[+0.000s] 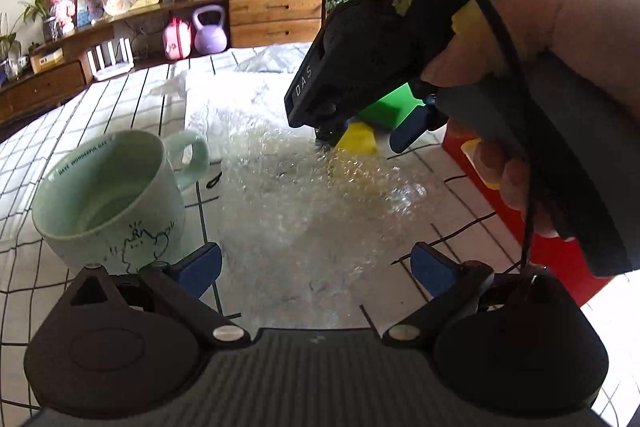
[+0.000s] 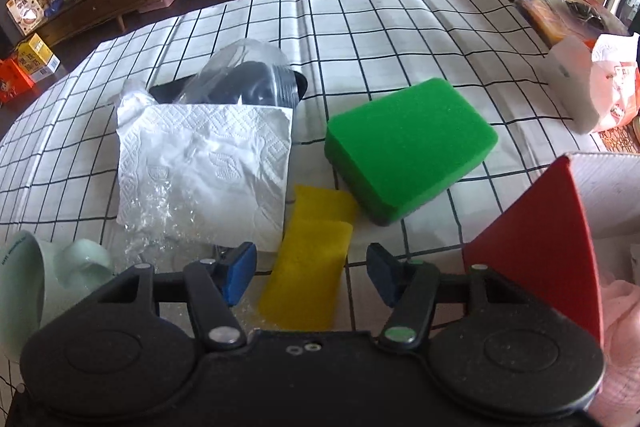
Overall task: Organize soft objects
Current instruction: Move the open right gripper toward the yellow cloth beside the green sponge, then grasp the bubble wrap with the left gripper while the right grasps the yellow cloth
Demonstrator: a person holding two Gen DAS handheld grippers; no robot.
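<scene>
The right claw (image 2: 308, 277) hangs steeply over the checked cloth (image 2: 400, 27) with its jaws partway apart and nothing pinched. The yellow sponge (image 2: 312, 263) lies flat right under it, between the two blue pads (image 2: 240, 275) but touching neither. Just beyond, up and to the right, sits the green sponge (image 2: 408, 147); to the left are a paper napkin (image 2: 208, 163) and crinkled bubble wrap (image 2: 160, 223). A red box (image 2: 548, 239) stands close on the right.

The left claw (image 1: 316, 267) is wide and empty, hovering over the bubble wrap with a pale green mug (image 1: 108, 195) at its left.

The yellow sponge looks like the pick. I'd drop straight down until the pads straddle its long edges, then squeeze gently, since foam buckles, keeping the left pad clear of the napkin's corner.
</scene>
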